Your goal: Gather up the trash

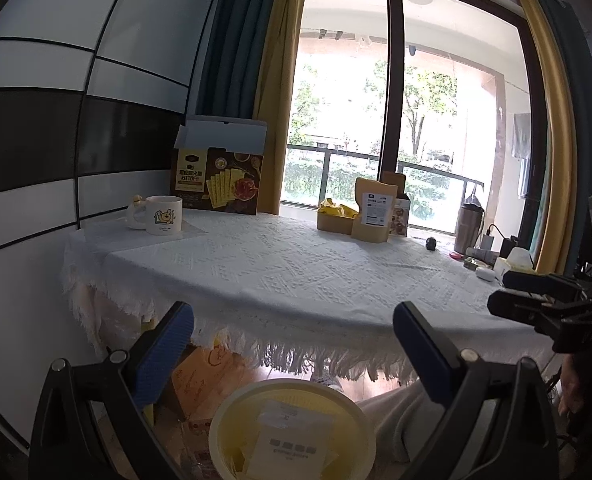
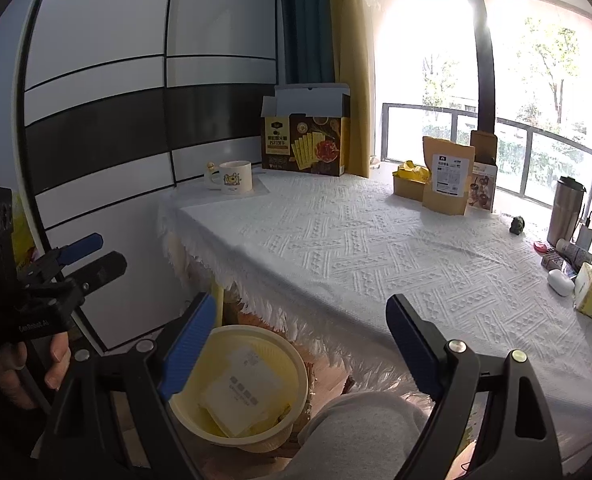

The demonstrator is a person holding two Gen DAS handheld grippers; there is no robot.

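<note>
Yellow plastic bin (image 1: pixel 292 428) sits on the floor below the table's near edge, in front of my knee (image 2: pixel 359 424); it holds a flat white packet (image 2: pixel 244 392) and some yellow scraps; trash is therefore partly gathered, in my judgement.

Left gripper (image 1: pixel 294 350): released, pads wide apart, empty; the bin lies directly beneath and between them. Right gripper (image 2: pixel 299 344): likewise spread, holding nothing; the bin lies low and to its left.

White tablecloth (image 2: pixel 335 240) is bare in the middle; remaining candidates stand at the far edge: crumpled yellow wrapper (image 2: pixel 411 172) in a small carton, beside a brown pouch (image 2: pixel 449 178); opened cracker box (image 2: pixel 305 140) and mug (image 2: pixel 234 176) at the far left corner. Which of these counts as trash I cannot tell.

Key relation: wrapper lies ahead and slightly right of both grippers, well apart; right gripper is probably nearer, so I judge it suits the reach; no clear long axis on the crumpled wrapper.
</note>
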